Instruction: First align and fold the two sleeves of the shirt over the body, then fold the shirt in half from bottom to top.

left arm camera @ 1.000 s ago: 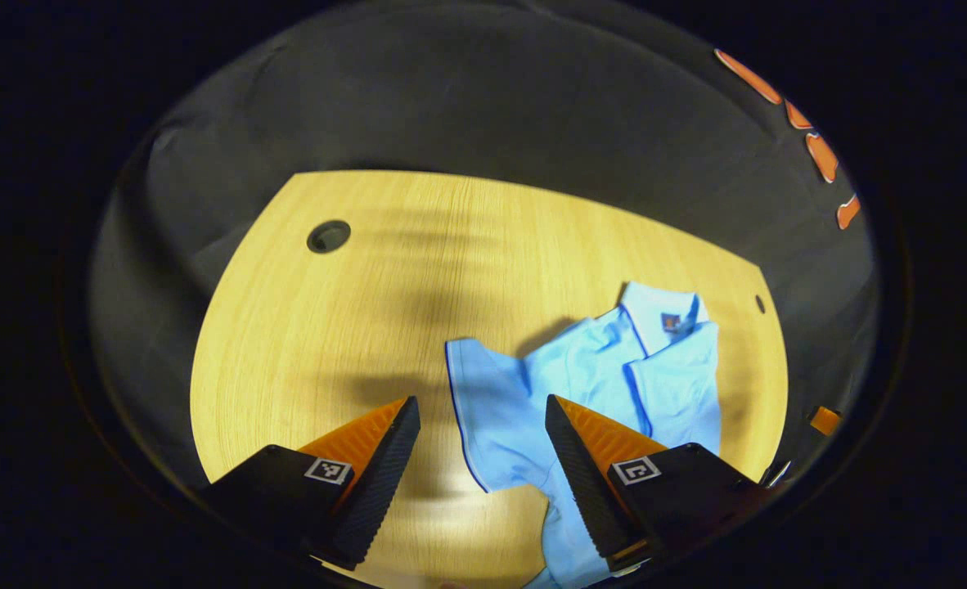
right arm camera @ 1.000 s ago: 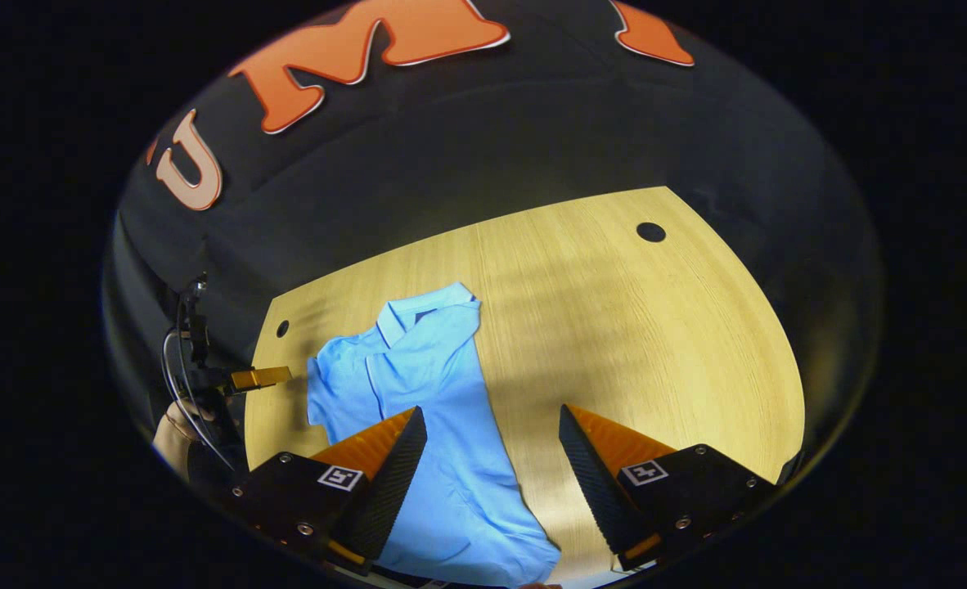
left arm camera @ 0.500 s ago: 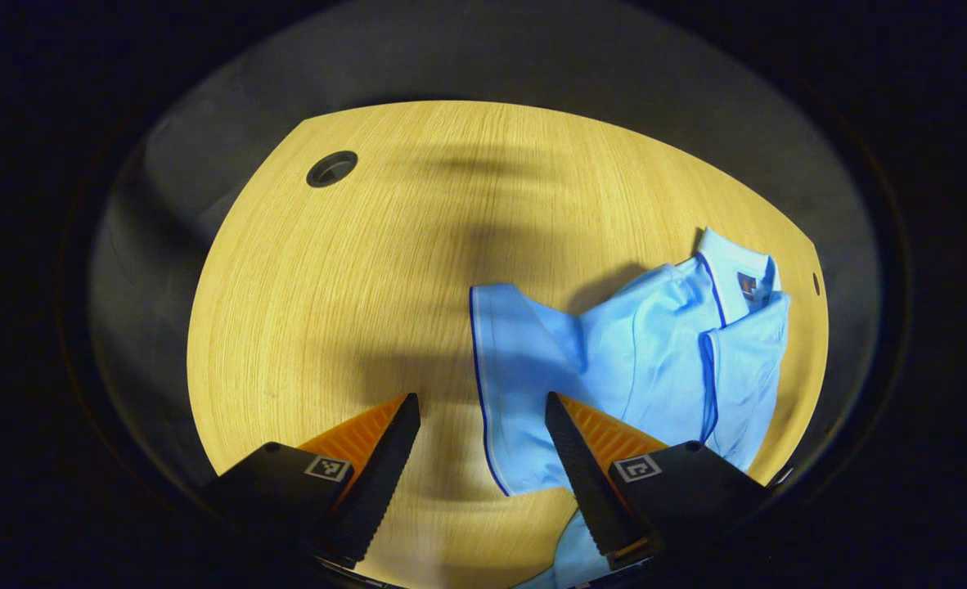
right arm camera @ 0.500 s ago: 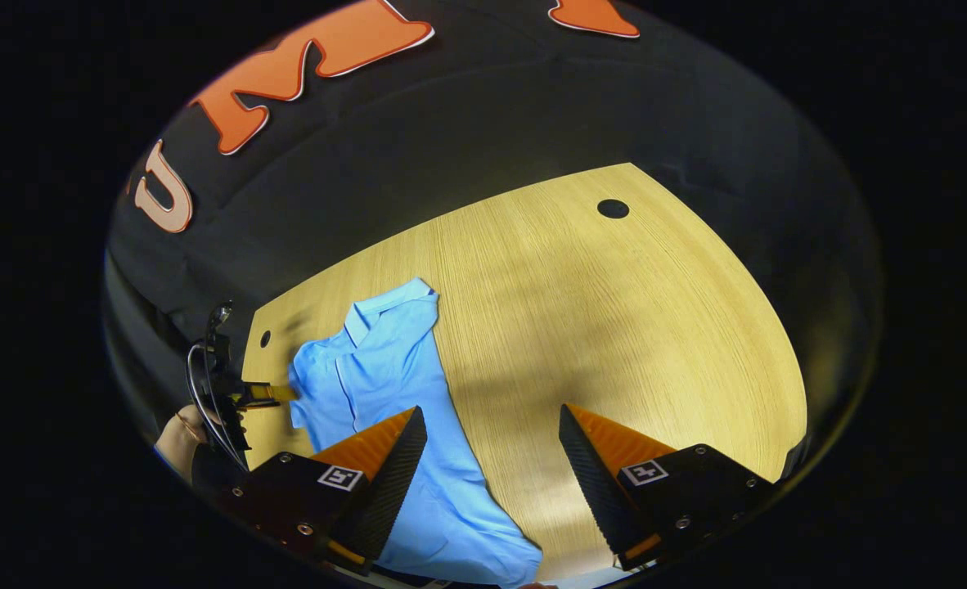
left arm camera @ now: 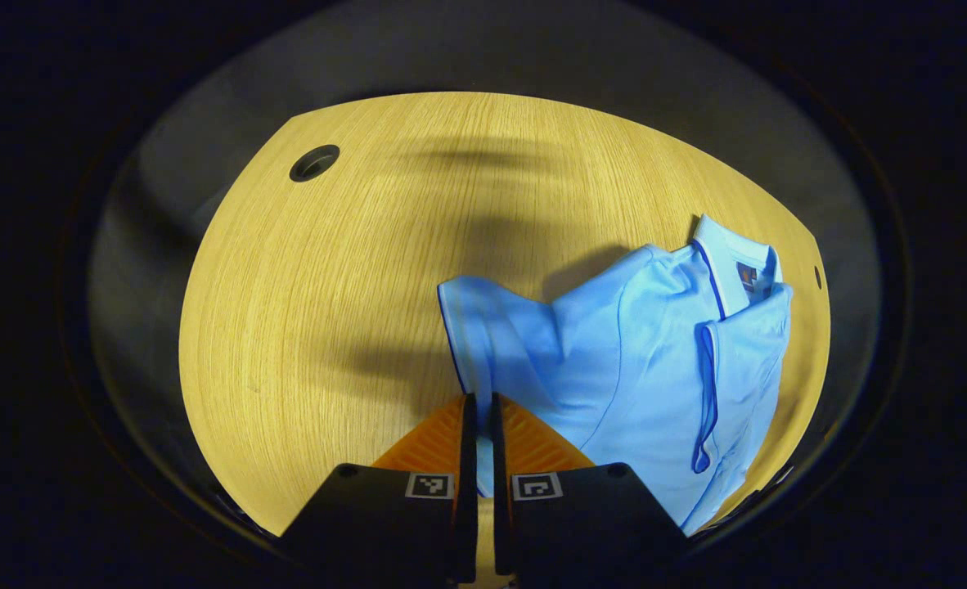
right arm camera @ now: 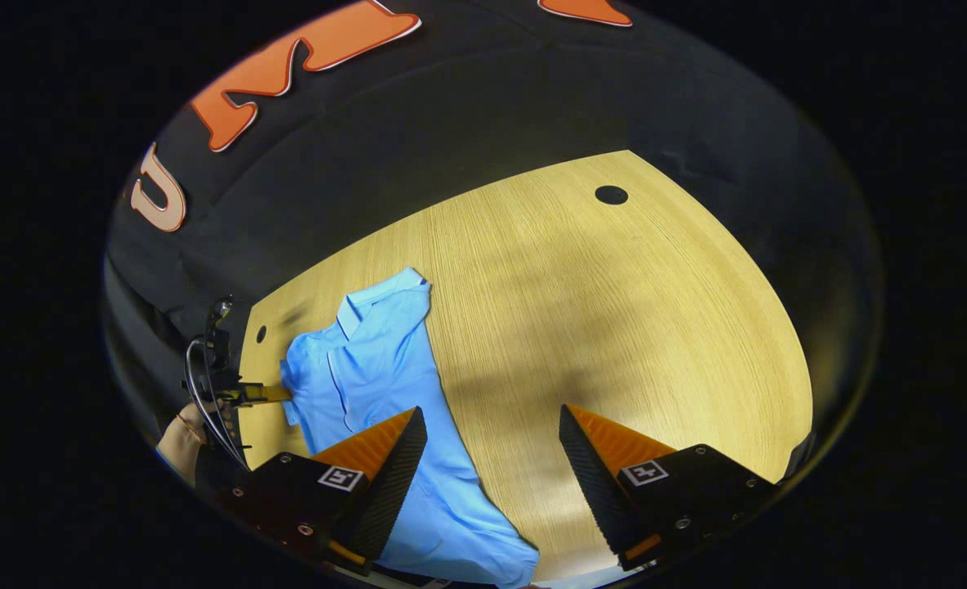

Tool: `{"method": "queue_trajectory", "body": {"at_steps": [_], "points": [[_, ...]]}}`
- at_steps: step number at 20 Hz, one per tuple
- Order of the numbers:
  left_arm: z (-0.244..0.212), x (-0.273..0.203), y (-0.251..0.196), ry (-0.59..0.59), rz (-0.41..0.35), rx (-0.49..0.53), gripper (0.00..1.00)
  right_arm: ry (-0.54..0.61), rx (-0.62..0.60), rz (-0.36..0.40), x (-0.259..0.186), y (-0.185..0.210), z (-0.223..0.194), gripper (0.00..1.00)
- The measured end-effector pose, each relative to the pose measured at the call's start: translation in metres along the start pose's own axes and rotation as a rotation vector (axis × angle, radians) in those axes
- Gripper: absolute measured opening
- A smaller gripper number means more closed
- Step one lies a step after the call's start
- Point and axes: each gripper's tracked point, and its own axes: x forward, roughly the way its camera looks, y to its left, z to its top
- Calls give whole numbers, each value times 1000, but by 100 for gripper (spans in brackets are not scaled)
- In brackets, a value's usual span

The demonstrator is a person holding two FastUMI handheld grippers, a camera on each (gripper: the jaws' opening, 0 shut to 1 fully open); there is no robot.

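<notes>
Left gripper (left arm camera: 477,409): jaws, open a moment ago, now pinched on hem of outstretched sleeve (left arm camera: 483,343) of light-blue polo shirt (left arm camera: 647,360), lying ahead-right on pale wooden table (left arm camera: 328,311). Sleeve fold can start. Right gripper (right arm camera: 492,442): jaws apart, empty, shirt at its left.

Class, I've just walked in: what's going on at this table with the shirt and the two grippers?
A person is folding a light blue shirt on a wooden table with two handheld grippers. The left gripper is shut on the edge of the left sleeve, which is spread out to the side, not yet folded over the body. The right gripper hangs open above the shirt's right side, holding nothing. The other sleeve already lies folded over the body.
</notes>
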Motion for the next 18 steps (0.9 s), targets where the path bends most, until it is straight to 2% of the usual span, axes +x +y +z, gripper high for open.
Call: {"method": "queue_trajectory", "body": {"at_steps": [1,6,11,14,18], "points": [[-3,-1,-1,5,-6,-7,5,-4,1,-6,0,-1,1,99],[4,-26,-6,-38,-30,13,5,-28,9,5,-4,-4,7,99],[18,-73,-38,-104,-74,76,5,-50,8,22,-8,-7,13,99],[23,-101,-72,-130,-110,129,5,-72,11,33,-13,-10,17,99],[24,-123,-140,-142,-188,210,5,-107,13,45,-21,-18,26,98]]}}
